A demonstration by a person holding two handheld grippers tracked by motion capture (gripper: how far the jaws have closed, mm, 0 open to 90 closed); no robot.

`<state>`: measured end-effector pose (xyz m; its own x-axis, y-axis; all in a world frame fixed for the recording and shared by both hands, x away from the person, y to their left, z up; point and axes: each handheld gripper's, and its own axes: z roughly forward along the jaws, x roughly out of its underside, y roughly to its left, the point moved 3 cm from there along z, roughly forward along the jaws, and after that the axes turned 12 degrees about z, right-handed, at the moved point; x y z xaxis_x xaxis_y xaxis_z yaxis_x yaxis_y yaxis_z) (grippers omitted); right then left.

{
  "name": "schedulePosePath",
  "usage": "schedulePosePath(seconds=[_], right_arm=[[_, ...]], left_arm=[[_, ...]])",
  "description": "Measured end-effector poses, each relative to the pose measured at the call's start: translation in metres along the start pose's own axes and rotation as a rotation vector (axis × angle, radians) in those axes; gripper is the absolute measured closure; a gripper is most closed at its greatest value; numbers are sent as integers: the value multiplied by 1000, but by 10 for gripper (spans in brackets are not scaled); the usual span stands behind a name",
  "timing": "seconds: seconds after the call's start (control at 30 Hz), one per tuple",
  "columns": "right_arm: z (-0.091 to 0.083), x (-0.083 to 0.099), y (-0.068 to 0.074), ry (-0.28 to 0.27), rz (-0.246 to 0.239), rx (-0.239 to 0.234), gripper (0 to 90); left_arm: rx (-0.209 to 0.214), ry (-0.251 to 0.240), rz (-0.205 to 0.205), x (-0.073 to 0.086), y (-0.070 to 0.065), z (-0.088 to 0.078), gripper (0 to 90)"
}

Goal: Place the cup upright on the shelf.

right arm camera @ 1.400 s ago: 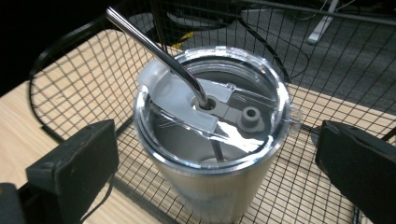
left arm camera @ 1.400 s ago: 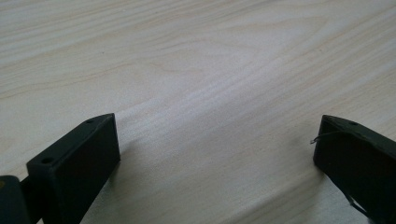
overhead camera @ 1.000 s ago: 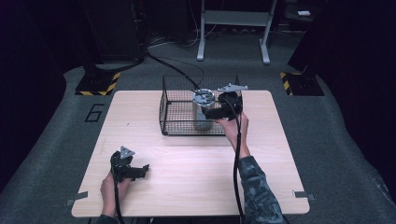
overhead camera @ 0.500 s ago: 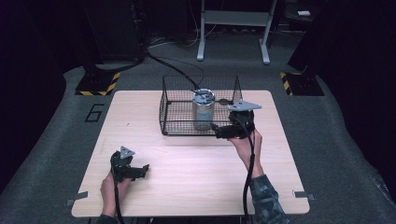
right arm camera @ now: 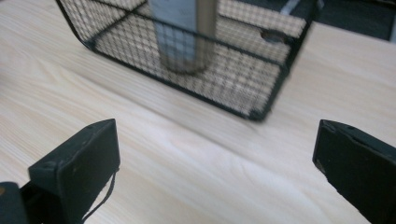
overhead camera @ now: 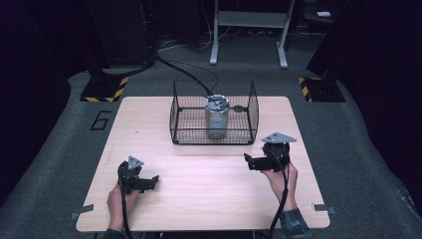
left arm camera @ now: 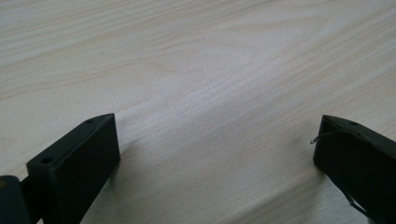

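1. A tall, silvery metal canister with a lidded top stands upright inside a black wire-mesh basket. The basket sits toward the far edge of the pale wooden table, roughly midway between its left and right edges. The canister is near the middle of the basket floor and touches none of the walls, so it looks set down rather than dropped.

2. The right gripper, black with a grey three-cornered plate on top, is held just above the table near its right edge. It is on the near side of the basket and apart from it. Its jaws stand wide apart with nothing between them.

3. From the right gripper view the jaws point toward the near corner of the basket, with the canister behind the mesh. Judging by the empty jaws and the canister standing free in the basket, the placing looks finished.

4. The left gripper lies low over the table toward the near left corner, well apart from the basket. Its jaws are also spread wide and hold nothing; bare wood shows between them. It seems parked out of the way, playing no part in handling the canister.
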<state>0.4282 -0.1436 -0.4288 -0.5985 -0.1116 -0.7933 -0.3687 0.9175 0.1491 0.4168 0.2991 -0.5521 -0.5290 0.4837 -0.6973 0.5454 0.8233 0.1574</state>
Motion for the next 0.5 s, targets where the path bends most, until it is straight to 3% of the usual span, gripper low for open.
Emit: schedulePosePath(seconds=[0.03, 0.1, 0.13, 0.23, 0.27, 0.3, 0.33, 0.37, 0.4, 0.43, 0.5], right_arm=[[0, 0, 0, 0, 0, 0, 2], [-1, 20, -12, 27, 19, 30, 3], [-1, 20, -12, 27, 19, 30, 3], [1, 50, -29, 69, 49, 92, 5], [1, 50, -29, 69, 49, 92, 5], [3, 67, -37, 88, 72, 112, 5], [3, 67, -37, 88, 72, 112, 5], [3, 84, -47, 106, 100, 123, 6], [3, 84, -47, 106, 100, 123, 6], [3, 101, -58, 116, 124, 147, 7], [2, 112, -66, 128, 150, 162, 6]], left_arm=[[0, 0, 0, 0, 0, 0, 3], [-2, 0, -1, 0, 0, 0, 3], [-2, 0, -1, 0, 0, 0, 2], [-4, -8, -15, 0, -1, 1, 2], [-4, -8, -15, 0, -1, 1, 3], [-7, -12, -10, -1, 0, 1, 3], [-7, -12, -10, -1, 0, 1, 3], [-7, -12, -11, -1, 0, 1, 3], [-7, -12, -11, -1, 0, 1, 3], [-9, -12, -9, -1, 0, 1, 2], [-6, -7, -11, -1, 0, 1, 2]])
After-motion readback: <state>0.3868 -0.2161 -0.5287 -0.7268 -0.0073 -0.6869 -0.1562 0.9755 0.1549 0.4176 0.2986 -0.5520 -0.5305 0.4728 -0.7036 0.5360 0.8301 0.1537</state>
